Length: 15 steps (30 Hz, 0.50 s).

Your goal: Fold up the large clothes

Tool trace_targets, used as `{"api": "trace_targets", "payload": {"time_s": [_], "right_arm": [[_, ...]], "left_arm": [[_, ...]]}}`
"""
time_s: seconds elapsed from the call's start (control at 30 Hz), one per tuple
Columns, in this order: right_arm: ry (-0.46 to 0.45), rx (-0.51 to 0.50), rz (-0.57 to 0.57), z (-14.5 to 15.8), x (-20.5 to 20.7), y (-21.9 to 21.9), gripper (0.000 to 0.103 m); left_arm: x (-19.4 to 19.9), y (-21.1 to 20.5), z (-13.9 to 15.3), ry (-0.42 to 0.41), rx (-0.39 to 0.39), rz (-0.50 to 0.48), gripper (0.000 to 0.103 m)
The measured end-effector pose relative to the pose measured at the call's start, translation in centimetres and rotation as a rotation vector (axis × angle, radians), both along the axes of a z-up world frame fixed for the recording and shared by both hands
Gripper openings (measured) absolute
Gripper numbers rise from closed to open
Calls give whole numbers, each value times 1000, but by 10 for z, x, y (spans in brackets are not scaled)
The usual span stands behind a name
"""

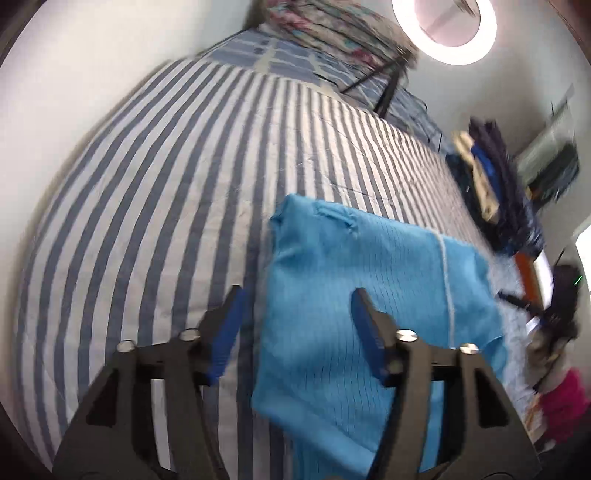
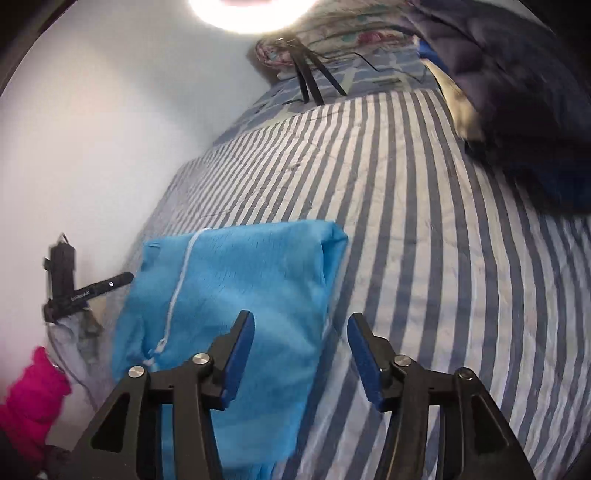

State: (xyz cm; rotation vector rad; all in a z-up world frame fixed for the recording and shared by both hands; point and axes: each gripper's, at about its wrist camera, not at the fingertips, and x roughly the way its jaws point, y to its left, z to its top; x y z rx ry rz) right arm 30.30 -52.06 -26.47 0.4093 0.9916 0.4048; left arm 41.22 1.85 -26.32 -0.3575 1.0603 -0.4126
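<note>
A bright blue garment (image 1: 369,280) with a white drawstring lies folded into a rough rectangle on the blue-and-white striped bedspread (image 1: 166,184). My left gripper (image 1: 295,299) hovers over the garment's left edge, jaws apart, with no cloth pinched between the blue pads. In the right wrist view the same blue garment (image 2: 243,280) lies at lower left on the striped bedspread (image 2: 424,221). My right gripper (image 2: 301,325) hangs above its right edge, jaws apart and holding nothing.
A pile of dark clothes (image 2: 524,110) lies at the bed's far right. A floral pillow (image 1: 332,26) and a tripod's legs (image 2: 314,81) stand at the head of the bed under a ring light (image 1: 443,29). A pink sleeve (image 2: 29,398) shows at the lower left.
</note>
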Motion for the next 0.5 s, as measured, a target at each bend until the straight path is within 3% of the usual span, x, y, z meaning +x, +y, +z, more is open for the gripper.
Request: {"api": "trace_targets", "payload": {"time_s": [0.07, 0.23, 0.33, 0.5], "right_arm": [[27, 51, 1, -9, -6, -11, 67], [74, 205, -32, -38, -11, -27, 68], [65, 293, -55, -44, -9, -36, 67], [25, 357, -65, -32, 13, -43, 56]], "left_arm": [[-3, 19, -12, 87, -122, 28, 64], [-9, 39, -41, 209, -336, 48, 64], [-11, 32, -45, 197, -324, 30, 64], [-9, 27, -44, 177, -301, 20, 64]]}}
